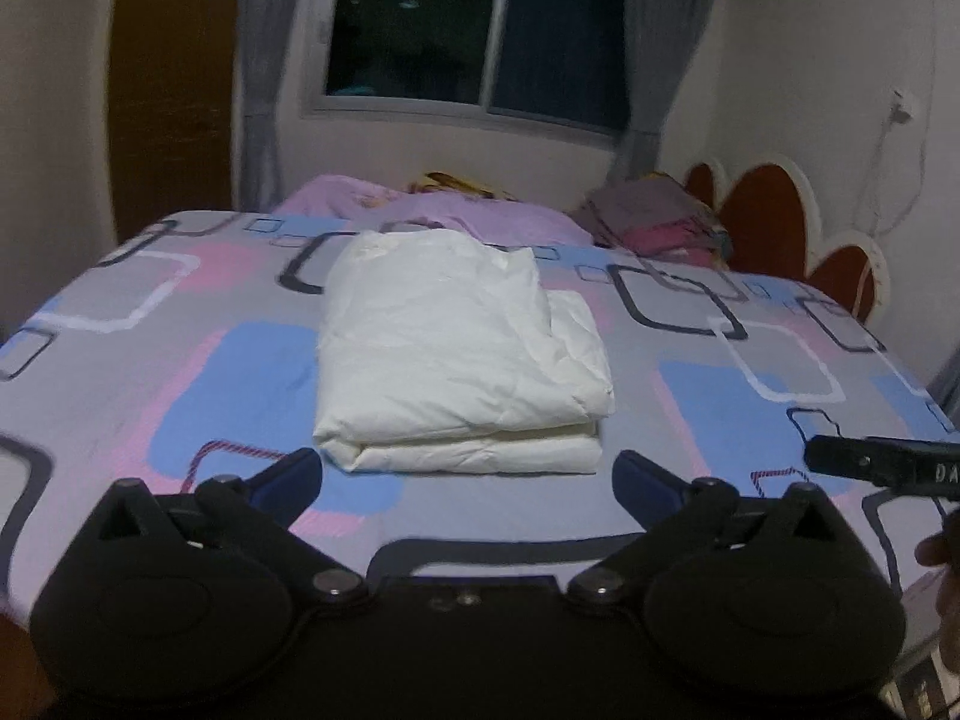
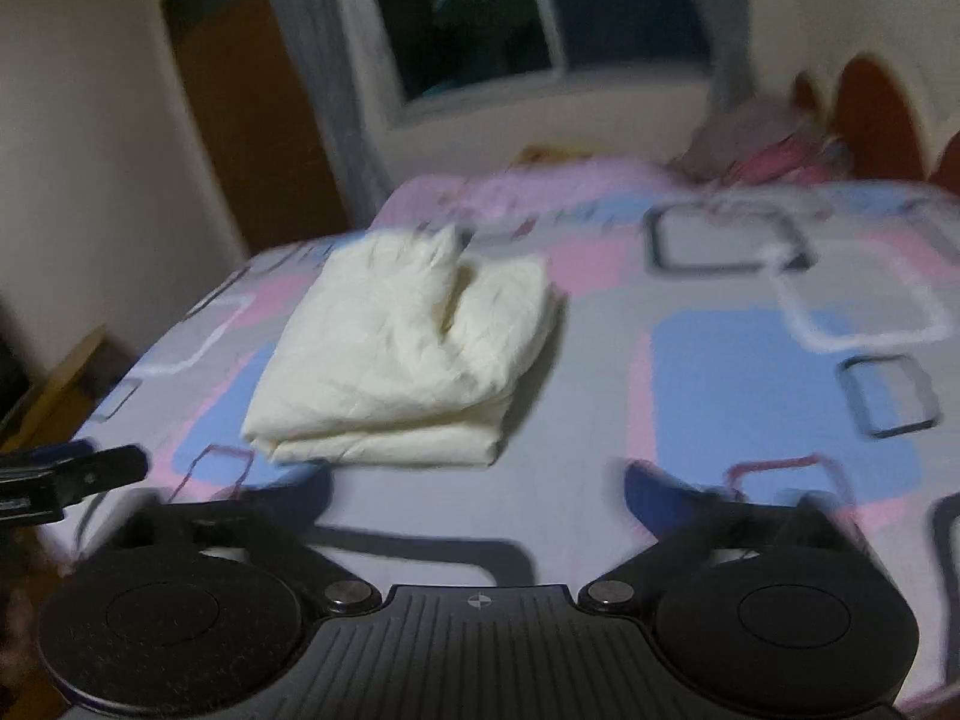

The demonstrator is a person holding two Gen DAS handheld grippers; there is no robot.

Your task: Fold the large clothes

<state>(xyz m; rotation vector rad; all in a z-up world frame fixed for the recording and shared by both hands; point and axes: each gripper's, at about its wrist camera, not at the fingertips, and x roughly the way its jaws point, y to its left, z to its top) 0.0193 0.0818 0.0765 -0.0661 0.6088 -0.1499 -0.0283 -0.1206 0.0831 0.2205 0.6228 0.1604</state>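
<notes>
A pink pillow and a heap of grey and pink clothes lie at the far edge of the bed, below a dark window; a brown door stands at the left. Nothing lies between the tools and the folded white garment, which rests mid-bed on the patterned sheet. The left hand-held gripper is spread wide and empty, just short of the garment's near edge. The right hand-held gripper is likewise released, holding nothing, with the garment ahead to its left.
</notes>
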